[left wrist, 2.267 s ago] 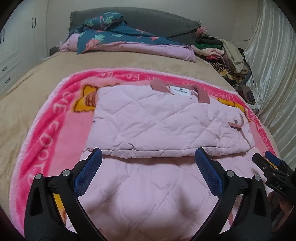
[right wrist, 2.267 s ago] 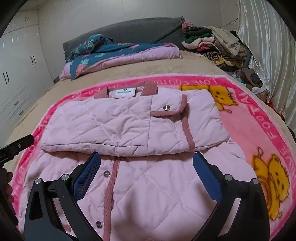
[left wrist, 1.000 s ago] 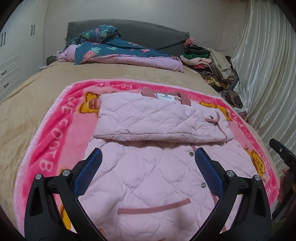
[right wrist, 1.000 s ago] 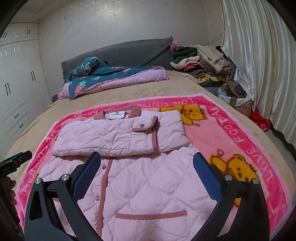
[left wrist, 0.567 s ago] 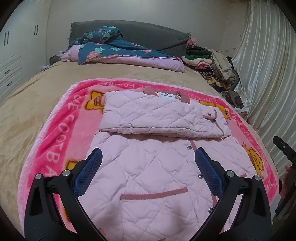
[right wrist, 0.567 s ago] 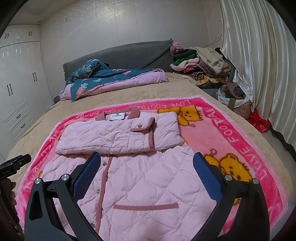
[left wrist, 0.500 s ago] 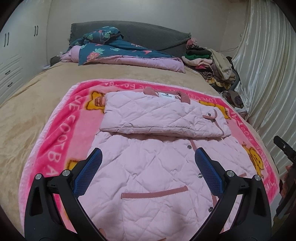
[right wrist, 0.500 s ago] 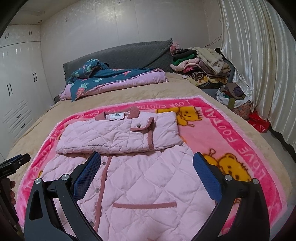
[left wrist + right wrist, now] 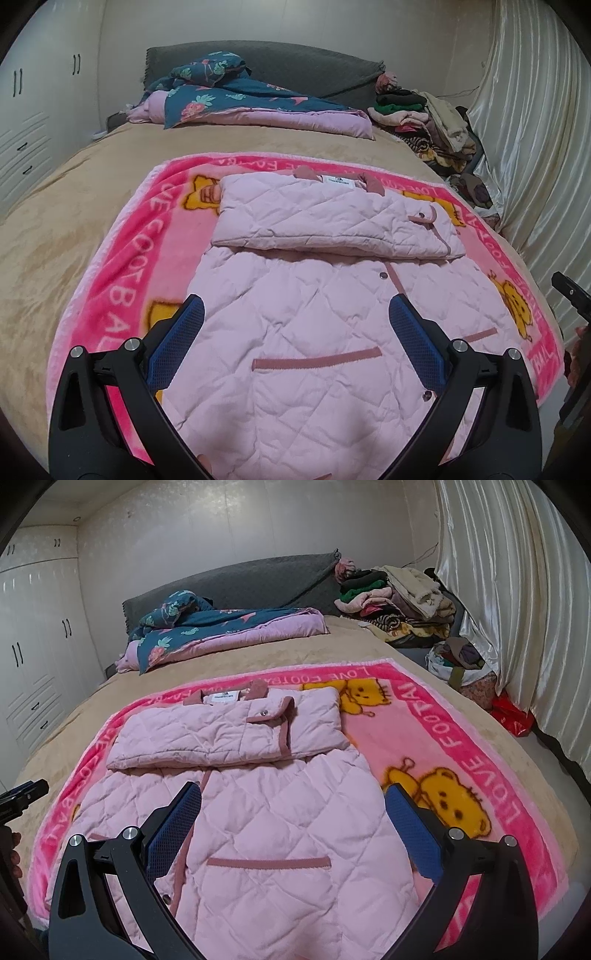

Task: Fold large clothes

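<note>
A big bed fills the room. A pink blanket with yellow bears lies on it. On the blanket lies a pink coat, its sleeves folded flat across the far part. Clothes are piled far right. The left gripper and right gripper hang above the near part of the coat, both with jaws spread wide, holding nothing.

pink quilted coat, sleeves folded across chest, lying flat
</note>
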Demonstrator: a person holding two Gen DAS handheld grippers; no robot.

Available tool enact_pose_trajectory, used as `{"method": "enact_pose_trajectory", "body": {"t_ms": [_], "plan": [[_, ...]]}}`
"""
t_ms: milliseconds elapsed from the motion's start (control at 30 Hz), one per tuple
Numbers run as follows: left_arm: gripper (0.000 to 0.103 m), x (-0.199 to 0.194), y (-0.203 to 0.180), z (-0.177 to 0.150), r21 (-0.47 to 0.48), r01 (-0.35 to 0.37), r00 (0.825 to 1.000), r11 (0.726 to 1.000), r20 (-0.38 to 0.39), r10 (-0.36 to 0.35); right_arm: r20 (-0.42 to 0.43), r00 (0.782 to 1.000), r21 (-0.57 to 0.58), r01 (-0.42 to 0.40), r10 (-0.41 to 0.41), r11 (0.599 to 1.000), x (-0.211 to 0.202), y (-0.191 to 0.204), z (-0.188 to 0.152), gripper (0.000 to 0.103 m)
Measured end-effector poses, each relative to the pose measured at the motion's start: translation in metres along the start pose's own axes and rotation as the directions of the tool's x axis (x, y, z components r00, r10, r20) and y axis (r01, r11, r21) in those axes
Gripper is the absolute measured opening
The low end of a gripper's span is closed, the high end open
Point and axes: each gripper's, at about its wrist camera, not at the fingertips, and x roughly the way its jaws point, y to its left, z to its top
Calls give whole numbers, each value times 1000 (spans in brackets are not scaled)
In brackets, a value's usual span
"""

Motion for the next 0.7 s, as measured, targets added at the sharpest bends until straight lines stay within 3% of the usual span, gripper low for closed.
{"method": "enact_pose_trajectory", "body": {"t_ms": [700], "plan": [[94, 18, 10, -50, 20, -48, 996, 999, -77, 50, -67, 997, 10, 39, -38, 999, 5, -37, -43, 99]]}}
